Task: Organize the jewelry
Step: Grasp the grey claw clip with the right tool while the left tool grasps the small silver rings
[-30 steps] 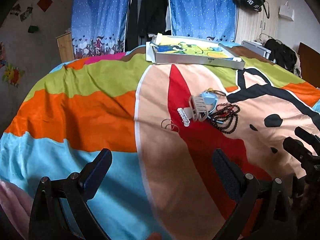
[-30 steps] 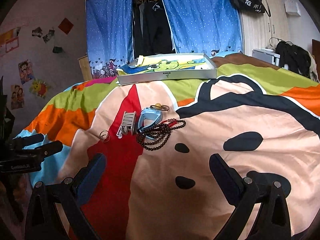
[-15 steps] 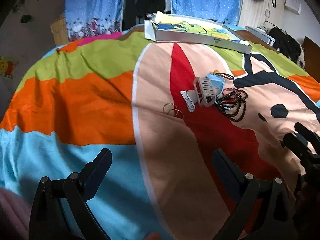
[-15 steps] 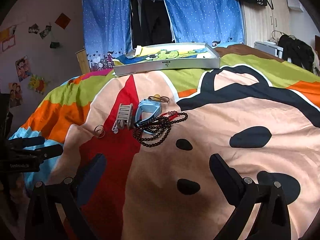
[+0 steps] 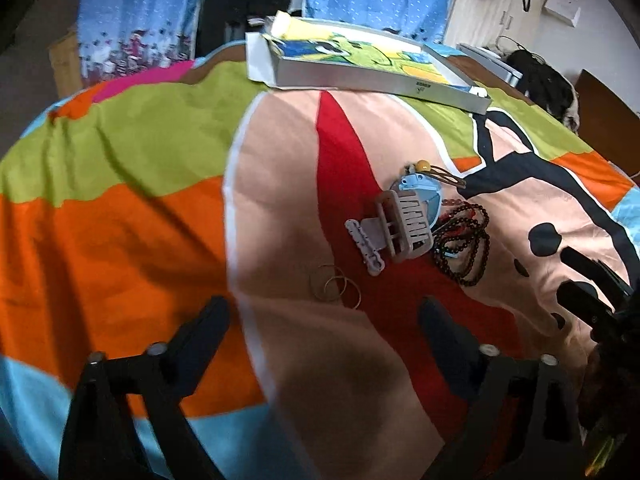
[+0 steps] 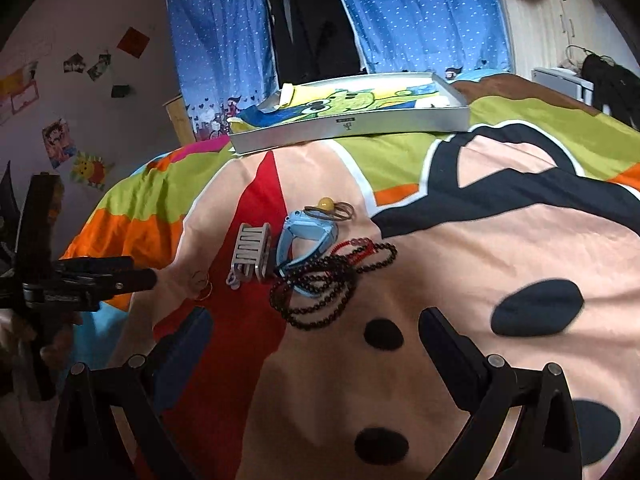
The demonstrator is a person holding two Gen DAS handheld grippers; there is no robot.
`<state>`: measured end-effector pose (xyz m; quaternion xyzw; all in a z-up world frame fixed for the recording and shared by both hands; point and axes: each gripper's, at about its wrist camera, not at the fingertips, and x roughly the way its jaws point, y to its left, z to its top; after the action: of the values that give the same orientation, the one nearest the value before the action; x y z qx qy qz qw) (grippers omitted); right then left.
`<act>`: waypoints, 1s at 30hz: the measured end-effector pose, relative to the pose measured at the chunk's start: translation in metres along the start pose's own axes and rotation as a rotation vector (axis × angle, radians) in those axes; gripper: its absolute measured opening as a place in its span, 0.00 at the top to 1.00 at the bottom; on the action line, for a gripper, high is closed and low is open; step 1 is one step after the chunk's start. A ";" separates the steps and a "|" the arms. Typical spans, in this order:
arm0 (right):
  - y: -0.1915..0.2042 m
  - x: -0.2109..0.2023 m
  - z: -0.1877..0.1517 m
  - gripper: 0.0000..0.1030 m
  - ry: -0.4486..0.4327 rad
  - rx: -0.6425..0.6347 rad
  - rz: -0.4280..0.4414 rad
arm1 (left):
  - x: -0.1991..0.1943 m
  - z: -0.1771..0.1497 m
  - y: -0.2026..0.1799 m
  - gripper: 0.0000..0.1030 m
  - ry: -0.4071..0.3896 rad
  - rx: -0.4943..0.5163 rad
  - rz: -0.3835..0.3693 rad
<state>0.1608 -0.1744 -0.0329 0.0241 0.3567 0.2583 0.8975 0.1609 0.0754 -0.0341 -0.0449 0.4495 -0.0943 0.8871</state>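
Observation:
A small heap of jewelry lies on the colourful bedspread: a grey claw hair clip (image 5: 404,228) (image 6: 253,249), a light blue watch (image 5: 420,196) (image 6: 306,236), dark bead strands (image 5: 464,246) (image 6: 320,288), thin wire rings (image 5: 334,285) (image 6: 202,284), a small lilac clip (image 5: 364,246) and a hair tie with a yellow bead (image 6: 330,207). My left gripper (image 5: 324,328) is open, just short of the rings. My right gripper (image 6: 316,340) is open, near the beads. Neither holds anything.
A shallow silver box (image 5: 360,76) (image 6: 348,122) with a cartoon cloth inside sits at the bed's far side. Blue curtains (image 6: 420,16) and dark hanging clothes stand behind it. Each gripper shows at the other view's edge, the left gripper (image 6: 80,280) and the right gripper (image 5: 592,292).
Both grippers have moved forward and lower toward the jewelry heap, which now looks larger. The left gripper has closed in on the rings. Nothing on the bed has shifted.

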 end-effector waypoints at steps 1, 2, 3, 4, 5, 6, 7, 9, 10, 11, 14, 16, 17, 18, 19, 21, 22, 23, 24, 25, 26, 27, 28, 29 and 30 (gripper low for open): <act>0.000 0.004 0.003 0.04 0.005 -0.002 0.004 | 0.006 0.002 0.002 0.26 0.011 0.003 -0.015; 0.000 0.009 0.006 0.08 0.013 -0.003 0.012 | 0.010 0.003 0.003 0.34 0.018 0.002 -0.025; 0.000 0.014 0.008 0.12 0.024 -0.002 0.021 | 0.015 0.004 0.005 0.40 0.027 0.001 -0.039; 0.000 0.019 0.010 0.15 0.032 -0.002 0.027 | 0.020 0.005 0.008 0.43 0.039 -0.005 -0.055; 0.000 0.025 0.012 0.21 0.042 -0.002 0.033 | 0.023 0.006 0.009 0.51 0.048 -0.011 -0.067; 0.001 0.029 0.013 0.28 0.051 -0.003 0.038 | 0.027 0.006 0.011 0.56 0.055 -0.016 -0.080; 0.003 0.036 0.015 0.31 0.066 -0.010 0.047 | 0.029 0.007 0.013 0.59 0.062 -0.020 -0.092; 0.008 0.045 0.018 0.41 0.084 -0.026 0.054 | 0.034 0.009 0.017 0.68 0.081 -0.022 -0.115; 0.012 0.052 0.019 0.43 0.096 -0.042 0.061 | 0.036 0.009 0.019 0.70 0.091 -0.025 -0.127; 0.014 0.055 0.020 0.46 0.104 -0.052 0.068 | 0.037 0.010 0.022 0.74 0.102 -0.037 -0.143; 0.023 0.067 0.022 0.52 0.129 -0.083 0.091 | 0.040 0.010 0.031 0.78 0.126 -0.058 -0.160; 0.029 0.076 0.022 0.56 0.146 -0.102 0.100 | 0.043 0.010 0.034 0.81 0.141 -0.060 -0.163; 0.031 0.081 0.023 0.59 0.154 -0.111 0.103 | 0.045 0.010 0.034 0.81 0.152 -0.056 -0.163; 0.033 0.085 0.023 0.61 0.162 -0.119 0.104 | 0.047 0.009 0.034 0.82 0.162 -0.048 -0.159; 0.035 0.090 0.023 0.61 0.169 -0.124 0.104 | 0.049 0.010 0.033 0.82 0.169 -0.036 -0.155; 0.037 0.097 0.023 0.63 0.181 -0.124 0.108 | 0.054 0.010 0.032 0.82 0.181 -0.019 -0.143; 0.038 0.100 0.023 0.64 0.187 -0.124 0.108 | 0.056 0.009 0.032 0.82 0.186 -0.017 -0.140; 0.039 0.103 0.023 0.66 0.192 -0.125 0.109 | 0.059 0.009 0.033 0.82 0.195 -0.018 -0.136; 0.039 0.106 0.023 0.68 0.196 -0.124 0.111 | 0.060 0.008 0.035 0.82 0.199 -0.020 -0.137; 0.040 0.109 0.024 0.69 0.200 -0.123 0.111 | 0.061 0.008 0.037 0.82 0.202 -0.025 -0.138; 0.041 0.111 0.024 0.71 0.203 -0.122 0.109 | 0.062 0.008 0.038 0.82 0.203 -0.025 -0.138; 0.041 0.113 0.025 0.73 0.202 -0.121 0.109 | 0.062 0.007 0.039 0.83 0.203 -0.024 -0.138; 0.042 0.114 0.026 0.74 0.200 -0.120 0.109 | 0.061 0.006 0.041 0.84 0.202 -0.023 -0.134; 0.043 0.116 0.027 0.76 0.199 -0.119 0.108 | 0.062 0.006 0.040 0.85 0.201 -0.022 -0.130; 0.043 0.117 0.028 0.76 0.197 -0.119 0.108 | 0.062 0.005 0.040 0.87 0.200 -0.020 -0.125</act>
<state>0.2311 -0.0770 -0.0759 -0.0358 0.4254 0.3279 0.8427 0.2062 0.1013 -0.0863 -0.0721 0.5330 -0.1489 0.8298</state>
